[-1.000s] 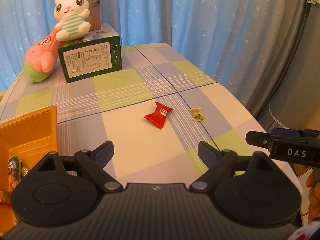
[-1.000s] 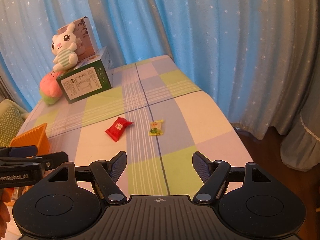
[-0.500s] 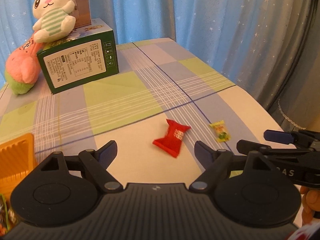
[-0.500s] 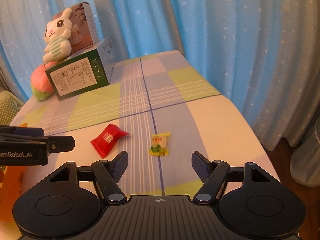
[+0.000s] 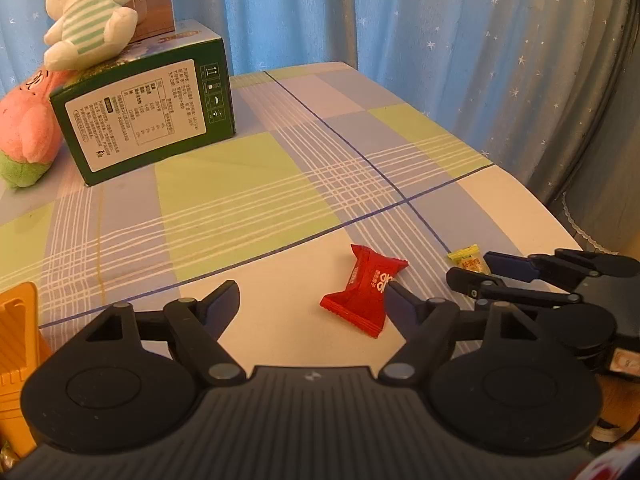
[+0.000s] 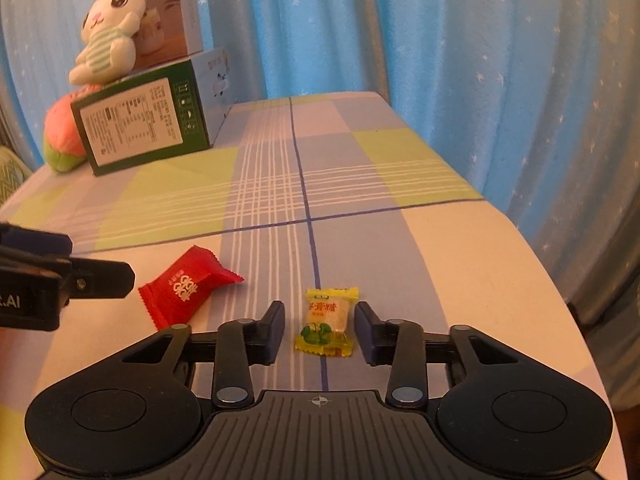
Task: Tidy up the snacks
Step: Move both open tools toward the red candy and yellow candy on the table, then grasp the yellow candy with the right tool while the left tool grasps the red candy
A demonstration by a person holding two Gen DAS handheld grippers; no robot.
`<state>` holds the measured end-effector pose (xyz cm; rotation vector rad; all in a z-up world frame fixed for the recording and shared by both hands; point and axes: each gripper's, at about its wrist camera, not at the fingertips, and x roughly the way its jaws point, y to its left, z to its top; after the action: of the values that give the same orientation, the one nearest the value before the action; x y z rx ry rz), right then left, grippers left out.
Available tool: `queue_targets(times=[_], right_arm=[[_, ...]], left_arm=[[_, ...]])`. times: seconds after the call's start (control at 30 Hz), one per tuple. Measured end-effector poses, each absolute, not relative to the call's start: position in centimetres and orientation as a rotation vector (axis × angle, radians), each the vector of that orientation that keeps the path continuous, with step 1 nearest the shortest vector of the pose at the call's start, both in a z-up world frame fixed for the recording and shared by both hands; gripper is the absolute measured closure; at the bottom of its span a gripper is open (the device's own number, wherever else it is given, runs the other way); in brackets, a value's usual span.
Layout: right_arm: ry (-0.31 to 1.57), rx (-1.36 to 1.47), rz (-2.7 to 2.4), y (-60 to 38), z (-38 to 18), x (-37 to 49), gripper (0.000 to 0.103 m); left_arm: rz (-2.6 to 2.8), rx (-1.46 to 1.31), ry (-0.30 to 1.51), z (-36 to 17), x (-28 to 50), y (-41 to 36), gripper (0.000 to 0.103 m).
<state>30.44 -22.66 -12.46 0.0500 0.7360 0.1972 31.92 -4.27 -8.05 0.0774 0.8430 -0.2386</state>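
A red snack packet lies on the checked tablecloth, just ahead of my left gripper, which is open and empty; its right finger overlaps the packet's edge in view. The packet also shows in the right wrist view. A small yellow-green candy lies between the fingers of my right gripper, which is partly closed around it without touching. In the left wrist view the candy is partly hidden behind the right gripper. An orange basket sits at the left edge.
A green carton stands at the back left with a white plush rabbit on it and a pink plush beside it. Blue curtains hang behind. The table's right edge curves close to the candy.
Both grippers have moved forward and down toward the snacks. The right gripper's fingers have narrowed around the yellow-green candy. The basket has slid mostly out of the left view.
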Motion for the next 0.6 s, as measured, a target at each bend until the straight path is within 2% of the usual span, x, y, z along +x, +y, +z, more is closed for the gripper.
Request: queue_targets(times=[0.1, 0.17, 0.37, 0.57, 0.6], right_arm=[[0.719, 0.017, 0.193, -22.3, -12.7, 30.5, 0.070], [0.716, 0.000, 0.185, -22.3, -12.8, 30.5, 0.081], [0.709, 0.043, 0.183, -23.1, -12.0, 29.9, 0.081], [0.710, 0.095, 0.168, -24.1, -11.2, 28.9, 0.081], [0.711, 0.099, 0.166, -24.3, -11.2, 28.8, 0.081]], left_arm=[[-0.245, 0.079, 0.851, -8.5, 32.1, -4.4, 0.029], [-0.251, 0.081, 0.854, -8.7, 32.3, -4.7, 0.029], [-0.292, 0.098, 0.849, -9.3, 32.9, -5.9, 0.031], [-0.332, 0.118, 0.855, -10.6, 33.7, -7.2, 0.042], [-0.334, 0.126, 0.854, -10.8, 33.8, -7.5, 0.047]])
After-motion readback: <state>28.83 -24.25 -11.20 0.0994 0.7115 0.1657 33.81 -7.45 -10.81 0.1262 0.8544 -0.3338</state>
